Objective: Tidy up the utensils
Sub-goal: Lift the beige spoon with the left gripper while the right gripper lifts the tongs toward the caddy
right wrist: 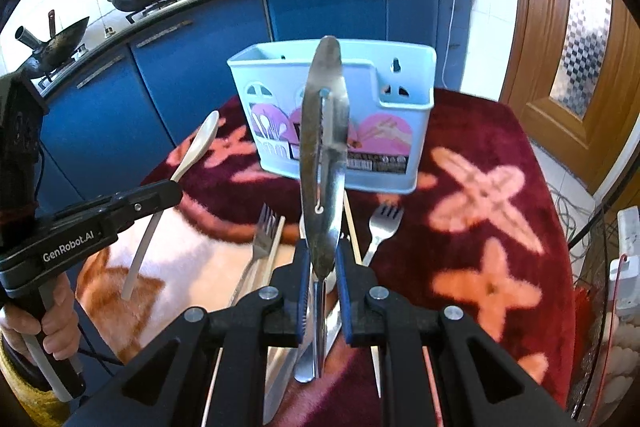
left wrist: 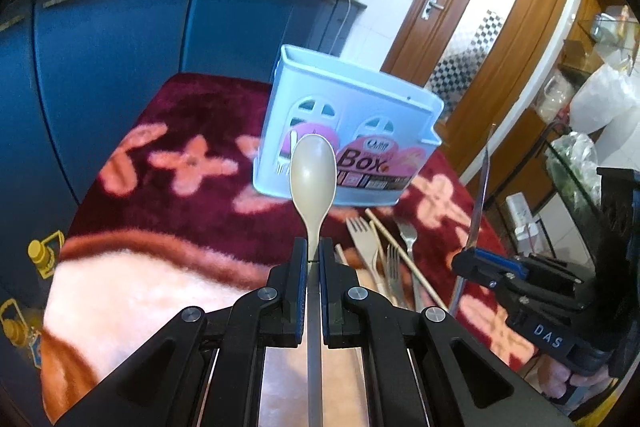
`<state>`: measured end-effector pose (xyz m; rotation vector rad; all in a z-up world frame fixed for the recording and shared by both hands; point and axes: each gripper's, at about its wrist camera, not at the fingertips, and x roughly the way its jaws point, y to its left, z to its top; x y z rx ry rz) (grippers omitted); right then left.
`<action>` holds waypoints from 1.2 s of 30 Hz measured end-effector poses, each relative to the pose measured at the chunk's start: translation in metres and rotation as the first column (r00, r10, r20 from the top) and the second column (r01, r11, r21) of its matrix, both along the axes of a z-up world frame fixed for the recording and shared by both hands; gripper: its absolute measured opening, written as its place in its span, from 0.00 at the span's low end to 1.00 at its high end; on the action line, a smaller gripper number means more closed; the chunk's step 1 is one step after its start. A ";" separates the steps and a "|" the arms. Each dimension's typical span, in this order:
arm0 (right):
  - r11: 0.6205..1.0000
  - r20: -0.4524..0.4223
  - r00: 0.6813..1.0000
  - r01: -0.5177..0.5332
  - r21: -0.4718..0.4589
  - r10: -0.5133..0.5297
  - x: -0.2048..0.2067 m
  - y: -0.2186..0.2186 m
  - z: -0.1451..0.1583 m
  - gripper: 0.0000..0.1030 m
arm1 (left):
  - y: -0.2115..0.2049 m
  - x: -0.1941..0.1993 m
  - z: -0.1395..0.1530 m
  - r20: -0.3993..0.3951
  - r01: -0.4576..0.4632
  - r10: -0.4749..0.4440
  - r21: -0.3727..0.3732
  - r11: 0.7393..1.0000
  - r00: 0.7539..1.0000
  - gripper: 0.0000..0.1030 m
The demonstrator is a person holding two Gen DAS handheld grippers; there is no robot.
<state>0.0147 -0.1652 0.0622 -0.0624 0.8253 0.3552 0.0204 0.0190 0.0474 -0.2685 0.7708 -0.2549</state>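
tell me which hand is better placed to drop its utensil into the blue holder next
Right, by a small margin. Its gripper holds the flat steel utensil lined up with the light blue plastic holder. The left gripper holds the beige plastic spoon toward the holder's left end; both look workable.

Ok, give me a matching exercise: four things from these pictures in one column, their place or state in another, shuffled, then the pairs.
1. beige spoon
2. metal peeler
3. blue utensil box
4. metal fork

A. lying on the blanket
B. held in the left gripper
C. standing upright on the blanket
D. held in the right gripper

Pairs: 1-B, 2-D, 3-C, 4-A
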 end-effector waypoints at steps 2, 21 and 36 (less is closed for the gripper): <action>1.000 0.023 1.000 0.001 -0.004 -0.001 -0.001 0.002 0.004 0.14 | 0.000 0.000 0.004 0.014 -0.003 0.003 0.000 1.000 1.000 0.05; 0.996 0.186 0.982 0.026 0.081 -0.040 0.013 -0.006 0.042 0.14 | -0.004 0.028 0.044 0.125 0.016 -0.012 -0.034 0.999 0.992 0.05; 0.986 0.325 0.938 0.072 0.152 -0.119 0.066 -0.031 0.086 0.14 | -0.009 0.080 0.102 0.294 -0.009 0.017 -0.029 1.000 0.956 0.05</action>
